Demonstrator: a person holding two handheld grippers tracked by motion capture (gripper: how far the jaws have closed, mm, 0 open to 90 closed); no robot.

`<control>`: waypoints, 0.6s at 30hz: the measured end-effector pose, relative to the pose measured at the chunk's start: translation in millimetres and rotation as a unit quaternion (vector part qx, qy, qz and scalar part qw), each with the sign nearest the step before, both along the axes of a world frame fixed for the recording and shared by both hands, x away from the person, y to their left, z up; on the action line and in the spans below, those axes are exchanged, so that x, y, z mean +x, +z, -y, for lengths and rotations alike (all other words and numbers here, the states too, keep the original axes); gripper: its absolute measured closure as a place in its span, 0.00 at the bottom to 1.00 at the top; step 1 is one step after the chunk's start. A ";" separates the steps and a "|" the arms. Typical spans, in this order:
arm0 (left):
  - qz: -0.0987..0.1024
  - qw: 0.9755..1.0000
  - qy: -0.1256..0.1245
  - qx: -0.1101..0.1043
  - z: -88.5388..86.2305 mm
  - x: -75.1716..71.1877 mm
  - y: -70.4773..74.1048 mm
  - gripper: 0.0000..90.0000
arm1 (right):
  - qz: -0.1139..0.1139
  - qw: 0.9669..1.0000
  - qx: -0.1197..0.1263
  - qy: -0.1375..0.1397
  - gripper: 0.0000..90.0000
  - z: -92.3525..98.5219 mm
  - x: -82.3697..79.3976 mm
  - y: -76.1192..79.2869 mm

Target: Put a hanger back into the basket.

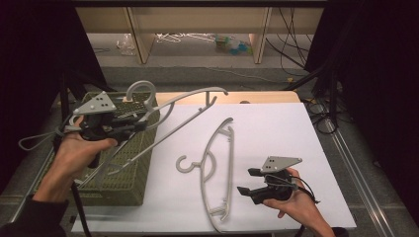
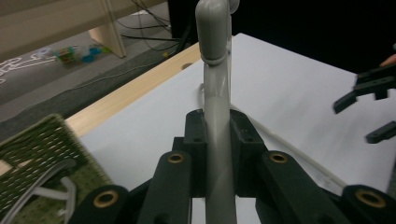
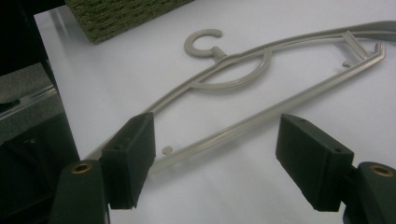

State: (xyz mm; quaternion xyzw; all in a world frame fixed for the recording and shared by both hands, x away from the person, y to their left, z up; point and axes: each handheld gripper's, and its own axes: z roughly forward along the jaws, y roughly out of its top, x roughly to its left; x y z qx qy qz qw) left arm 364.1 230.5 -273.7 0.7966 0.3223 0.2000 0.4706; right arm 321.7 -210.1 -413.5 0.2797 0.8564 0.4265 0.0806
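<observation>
Here the grey plastic clothes hanger (image 1: 180,106) held in the air sits slanted above the woven olive-green basket (image 1: 131,185) at the left of the white worktop (image 1: 276,128), its hook uppermost over the basket's far rim and one arm reaching out over the worktop. The left gripper (image 1: 136,126) has its fingers pinching one of this hanger's bars; in the left gripper view the grey bar (image 2: 217,140) runs straight up between the two pads. A second grey plastic hanger (image 1: 217,170) lies flat on the worktop just right of the basket, hook pointing toward it. Beside it, the right gripper (image 1: 248,180) hovers low with fingers spread, nothing between them, facing that lying hanger (image 3: 261,88).
</observation>
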 end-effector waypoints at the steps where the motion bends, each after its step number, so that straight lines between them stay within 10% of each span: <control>1: -0.002 1.000 0.006 0.003 -4.5 2.4 -2.0 0.88 | 0.002 1.000 -0.001 0.001 0.33 0.0 0.5 -0.5; 18: 0.002 0.997 0.082 0.010 -71.1 28.1 -16.5 0.88 | -0.003 1.000 -0.005 -0.002 0.33 -0.1 2.1 -3.6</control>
